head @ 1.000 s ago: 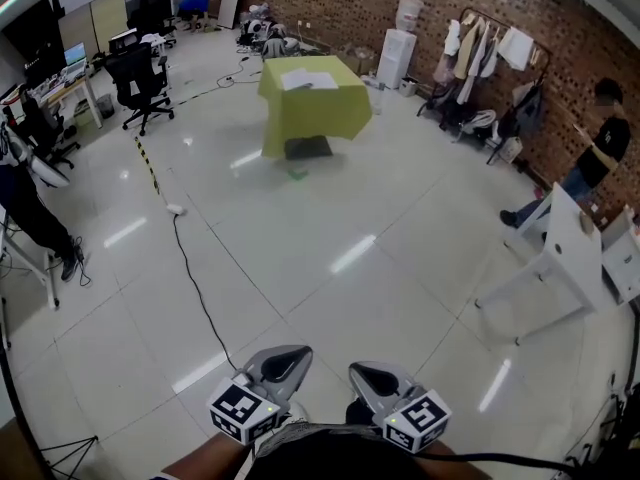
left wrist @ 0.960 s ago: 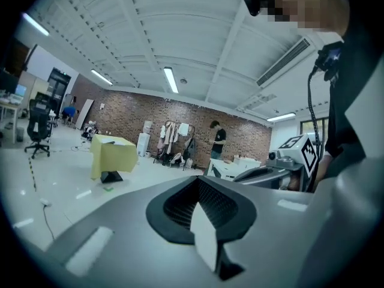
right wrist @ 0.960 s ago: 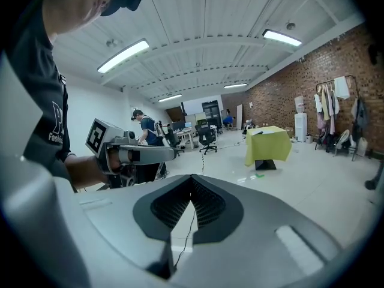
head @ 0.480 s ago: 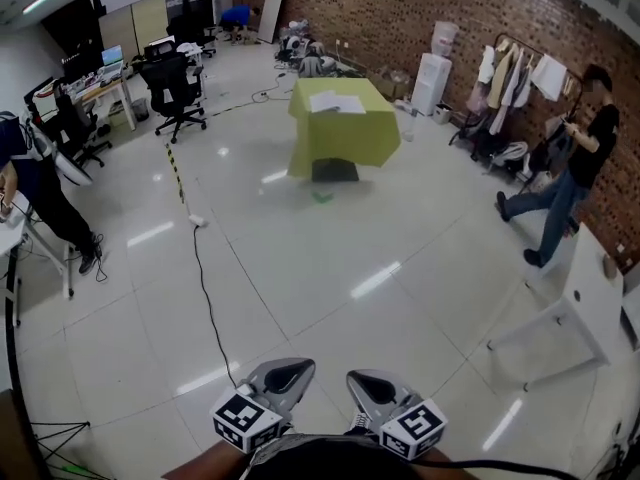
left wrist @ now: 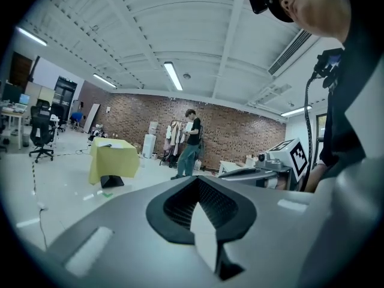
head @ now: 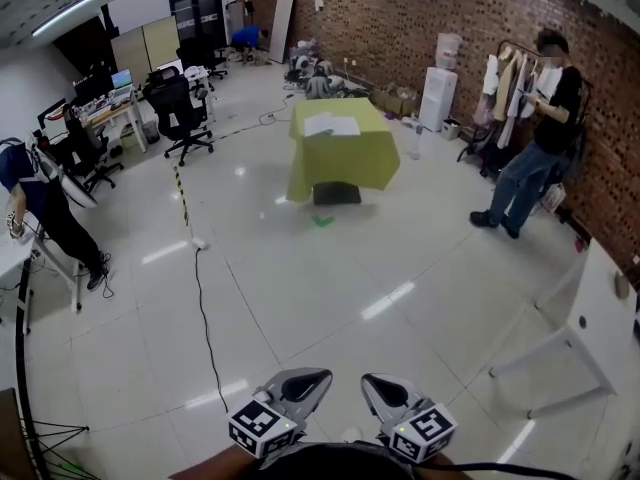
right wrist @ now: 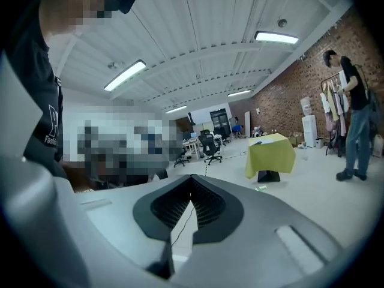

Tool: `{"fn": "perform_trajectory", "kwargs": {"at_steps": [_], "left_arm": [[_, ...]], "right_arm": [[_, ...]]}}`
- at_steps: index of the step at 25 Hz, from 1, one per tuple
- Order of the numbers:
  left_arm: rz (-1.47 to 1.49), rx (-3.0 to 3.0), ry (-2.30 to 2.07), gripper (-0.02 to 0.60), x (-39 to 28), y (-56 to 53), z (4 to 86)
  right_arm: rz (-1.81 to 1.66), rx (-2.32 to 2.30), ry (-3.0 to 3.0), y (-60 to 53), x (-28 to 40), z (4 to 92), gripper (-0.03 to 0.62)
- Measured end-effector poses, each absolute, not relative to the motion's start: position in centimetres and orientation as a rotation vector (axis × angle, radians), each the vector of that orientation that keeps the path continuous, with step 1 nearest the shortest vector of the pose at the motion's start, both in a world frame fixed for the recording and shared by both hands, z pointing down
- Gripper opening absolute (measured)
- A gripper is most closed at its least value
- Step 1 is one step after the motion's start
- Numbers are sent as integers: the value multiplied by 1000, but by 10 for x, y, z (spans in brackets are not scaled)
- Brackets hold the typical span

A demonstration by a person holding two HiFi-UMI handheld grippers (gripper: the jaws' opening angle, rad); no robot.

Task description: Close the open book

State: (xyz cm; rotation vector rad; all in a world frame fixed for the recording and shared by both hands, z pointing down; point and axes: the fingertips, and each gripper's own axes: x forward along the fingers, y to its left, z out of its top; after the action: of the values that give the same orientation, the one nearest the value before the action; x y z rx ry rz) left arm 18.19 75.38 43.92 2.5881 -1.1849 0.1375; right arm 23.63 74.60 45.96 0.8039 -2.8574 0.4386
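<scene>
Open book (head: 331,125) flat inside yellow table (head: 345,163) edges; wide floor (head: 330,288) surrounds table.

The tablecloth (head: 340,163) is yellow-green, the open book (head: 331,125) white; the wall (head: 400,28) is red-brown brick; the floor (head: 330,268) is pale glossy tile; its tape (head: 182,196) is striped black and yellow.

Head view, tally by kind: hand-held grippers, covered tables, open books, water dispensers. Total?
hand-held grippers: 2 (left hand-held gripper, right hand-held gripper)
yellow-green covered table: 1
open book: 1
water dispenser: 1
Total: 5
</scene>
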Motion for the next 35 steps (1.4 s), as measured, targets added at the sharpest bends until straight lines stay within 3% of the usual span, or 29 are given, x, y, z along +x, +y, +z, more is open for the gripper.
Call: {"fn": "perform_trajectory", "kwargs": {"at_steps": [9, 17, 27, 35], "left_arm": [[180, 2531, -1213, 8, 239, 714, 444], [234, 2541, -1263, 8, 243, 696, 437], [173, 2515, -1256, 8, 204, 659, 452], [129, 2545, -1217, 8, 127, 620, 442]], "right_arm": [[508, 748, -2898, 703, 291, 478, 8], [534, 754, -2922, 678, 299, 480, 8], [518, 800, -2863, 655, 277, 486, 8], [489, 838, -2835, 623, 199, 472, 8]]}}
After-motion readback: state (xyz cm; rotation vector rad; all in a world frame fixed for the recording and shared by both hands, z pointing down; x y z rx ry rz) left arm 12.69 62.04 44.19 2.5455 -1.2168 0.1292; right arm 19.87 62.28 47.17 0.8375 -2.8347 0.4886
